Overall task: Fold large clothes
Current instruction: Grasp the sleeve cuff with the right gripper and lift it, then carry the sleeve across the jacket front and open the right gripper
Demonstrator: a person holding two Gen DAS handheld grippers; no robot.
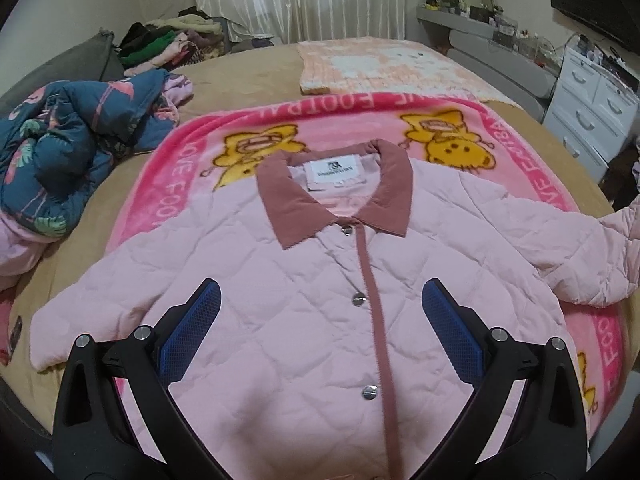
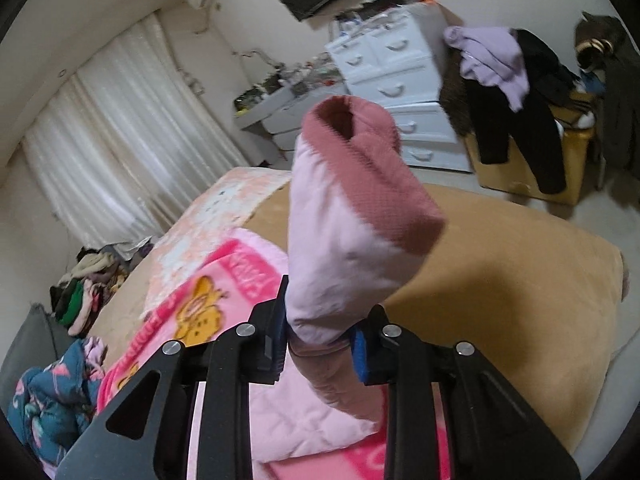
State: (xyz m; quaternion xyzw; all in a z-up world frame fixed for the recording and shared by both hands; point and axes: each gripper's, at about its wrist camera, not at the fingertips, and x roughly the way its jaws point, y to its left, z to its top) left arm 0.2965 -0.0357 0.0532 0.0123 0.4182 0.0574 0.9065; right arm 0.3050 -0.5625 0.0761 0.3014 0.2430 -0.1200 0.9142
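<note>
Right now a pink quilted jacket (image 1: 304, 320) lies front-up and buttoned on a pink cartoon blanket (image 1: 192, 152) spread over the bed (image 1: 248, 76), its dusty-rose collar (image 1: 332, 196) toward twelve o'clock. Over its chest the left hand-held gripper (image 1: 320, 320) hovers with blue pads (image 1: 192, 336) spread wide, holding nothing. At three o'clock the right hand-held gripper (image 2: 320, 336) pinches the jacket's sleeve (image 2: 344, 248), which stands up, rose cuff (image 2: 360, 152) topmost. A crumpled floral duvet (image 1: 68, 152) sits at ten o'clock.

A pink cartoon blanket (image 1: 192, 168) lies on the tan bed (image 1: 248, 80), a crumpled blue floral quilt (image 1: 72, 140) beside it. White drawers (image 2: 400, 80) stand near cream curtains (image 2: 128, 128).
</note>
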